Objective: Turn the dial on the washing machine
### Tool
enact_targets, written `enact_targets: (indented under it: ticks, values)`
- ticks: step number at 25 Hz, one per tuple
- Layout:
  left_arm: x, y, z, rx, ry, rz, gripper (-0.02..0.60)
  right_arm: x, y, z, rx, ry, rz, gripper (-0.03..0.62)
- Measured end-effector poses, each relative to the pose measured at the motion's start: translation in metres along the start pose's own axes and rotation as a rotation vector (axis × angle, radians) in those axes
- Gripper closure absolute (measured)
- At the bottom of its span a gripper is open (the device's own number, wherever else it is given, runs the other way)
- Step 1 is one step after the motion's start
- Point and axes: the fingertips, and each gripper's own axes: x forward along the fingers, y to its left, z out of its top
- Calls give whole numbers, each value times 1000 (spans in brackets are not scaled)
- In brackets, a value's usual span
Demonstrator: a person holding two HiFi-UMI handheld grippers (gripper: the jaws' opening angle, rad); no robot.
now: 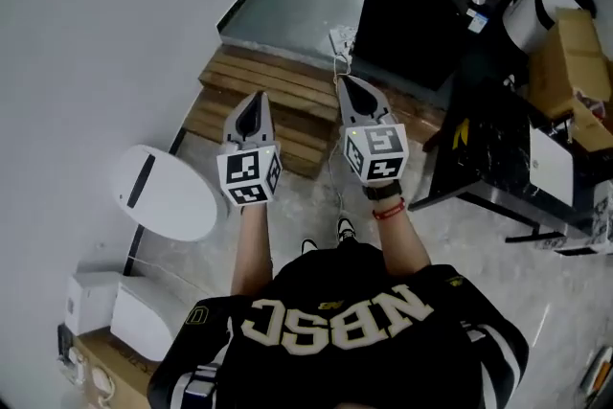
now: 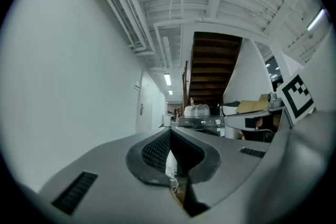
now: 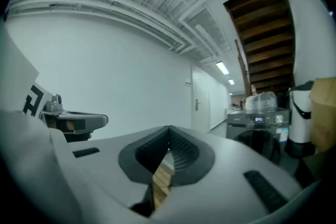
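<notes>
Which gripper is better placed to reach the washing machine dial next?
Probably the right gripper: the washing machine stands ahead on its side, while the left gripper is farther over. Both are shut and empty.

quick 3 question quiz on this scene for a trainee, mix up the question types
1. True or false: the right gripper is touching the washing machine.
2. What lies on the floor between the person and the washing machine? A. wooden pallet B. blue bucket C. folded towel
3. Fill in: the left gripper's jaws are ____.

Key: 1 false, it is held well short of the machine. 2 A. 3 shut, with nothing between them.
</notes>
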Motion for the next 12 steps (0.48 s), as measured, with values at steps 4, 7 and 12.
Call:
enact_targets:
  ticks: [4, 7, 12]
  values:
    - [35, -62, -6, -33, -15, -163, 568, -34, -65, -3, 20, -19, -192, 586]
    - [60, -115, -8, -48, -18, -279, 568, -61, -105, -2, -9, -20, -306, 586]
    - [98, -195, -8, -47, -23, -412, 568, -89, -174, -12, 26, 8, -459, 593]
